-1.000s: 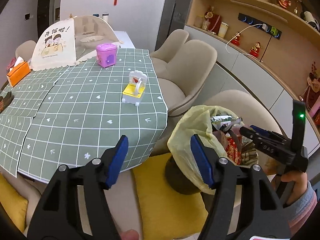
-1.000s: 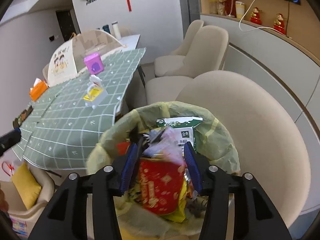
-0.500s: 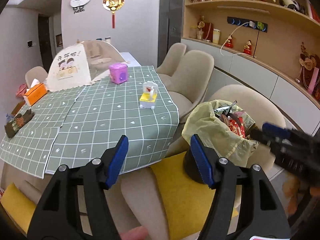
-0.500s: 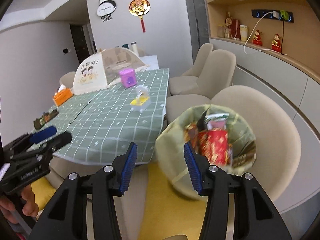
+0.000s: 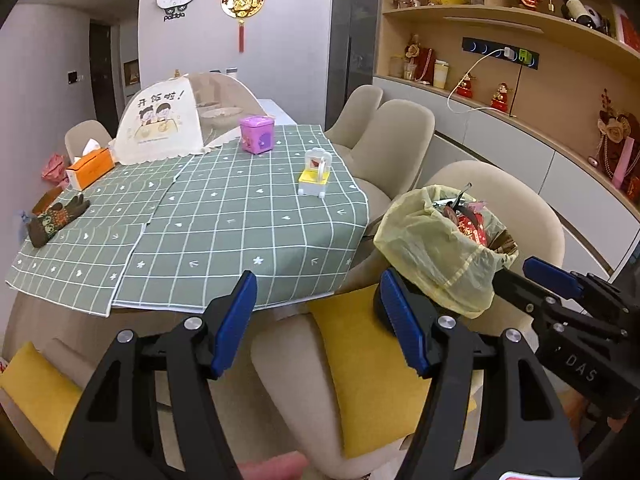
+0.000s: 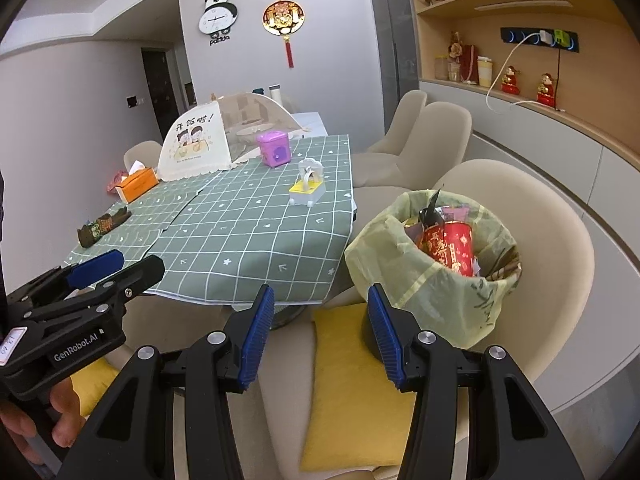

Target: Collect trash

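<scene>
While you hold both tools above the cushioned chair seat, your left gripper (image 5: 320, 320) has its blue pads spread wide with nothing between them, and your right gripper (image 6: 318, 334) is likewise wide apart and carries nothing. Use the trash bin (image 6: 432, 284) as the landmark: it stands on the beige chair (image 6: 540, 240) beside the table, lined with a yellow-green bag (image 5: 432, 248) folded over its rim. Inside the bin, a red printed wrapper (image 6: 450, 246) stands up against the near rim, with dark and purple scraps packed behind it; the bin looks full to the top. Just below the bin on the seat lies a yellow cushion (image 6: 356, 384), touching the bin's dark base. Left of the bin is the table under a green checked cloth (image 6: 248, 236), its corner hanging near the bag. On the cloth, nearest the bin, sits a small white-and-yellow toy chair (image 6: 307, 188); farther from the bin is a purple box (image 6: 274, 154), then a mesh food cover (image 6: 200, 144), an orange tissue box (image 6: 138, 184), and a dark patterned glove (image 6: 102, 226) at the cloth's far-left edge. In the left wrist view your right gripper's fingers (image 5: 552, 280) lie just right of the bin, close to the bag; touching or not, you can't tell. In the right wrist view your left gripper sits well left of the bin, over the cloth's near corner.
</scene>
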Available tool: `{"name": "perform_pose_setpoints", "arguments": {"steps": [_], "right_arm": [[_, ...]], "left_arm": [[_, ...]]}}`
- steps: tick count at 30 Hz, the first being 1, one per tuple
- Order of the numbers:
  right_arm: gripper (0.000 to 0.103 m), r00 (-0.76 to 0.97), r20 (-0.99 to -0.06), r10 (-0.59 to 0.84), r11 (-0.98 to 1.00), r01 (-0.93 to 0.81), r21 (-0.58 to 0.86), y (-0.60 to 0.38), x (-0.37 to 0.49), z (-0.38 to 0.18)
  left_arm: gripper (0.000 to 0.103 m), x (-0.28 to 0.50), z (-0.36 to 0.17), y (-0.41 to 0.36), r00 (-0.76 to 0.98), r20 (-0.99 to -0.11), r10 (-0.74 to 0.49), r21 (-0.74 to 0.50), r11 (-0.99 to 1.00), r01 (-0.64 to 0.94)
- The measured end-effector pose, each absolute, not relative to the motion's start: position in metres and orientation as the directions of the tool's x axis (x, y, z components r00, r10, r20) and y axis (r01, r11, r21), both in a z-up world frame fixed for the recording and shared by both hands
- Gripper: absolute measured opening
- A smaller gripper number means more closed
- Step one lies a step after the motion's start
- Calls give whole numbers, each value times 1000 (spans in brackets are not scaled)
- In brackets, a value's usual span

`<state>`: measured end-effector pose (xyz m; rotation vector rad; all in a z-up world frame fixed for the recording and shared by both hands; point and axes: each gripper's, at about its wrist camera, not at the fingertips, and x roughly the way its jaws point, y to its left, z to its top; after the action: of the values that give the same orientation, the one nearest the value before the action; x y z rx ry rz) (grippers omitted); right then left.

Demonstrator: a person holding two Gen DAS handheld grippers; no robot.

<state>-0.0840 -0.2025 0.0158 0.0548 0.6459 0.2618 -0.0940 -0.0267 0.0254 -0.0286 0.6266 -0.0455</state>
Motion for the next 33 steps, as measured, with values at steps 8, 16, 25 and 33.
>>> {"name": "perform_pose_setpoints", "arguments": {"steps": [8,16,25,33], "right_arm": [[46,768,-584,261,965,-232,126,-199,-92,16],[46,770,-582,262,965,-228,133,-197,-96,16],[46,777,-576,253,967,-218,131,-194,-100,18],[46,783,-571,247,969,-209,132,-196,-101,21]], "left_arm": [[61,-107,27,-23,810,-586,-24,-16,1000,18],[61,-111,29,-20,815,-579,-25,-9,1000,24],[61,-115,32,-21,823,-566,-37,-12,999,38],[61,-114,33,-22,822,-567,-51,-13,999,53]]}}
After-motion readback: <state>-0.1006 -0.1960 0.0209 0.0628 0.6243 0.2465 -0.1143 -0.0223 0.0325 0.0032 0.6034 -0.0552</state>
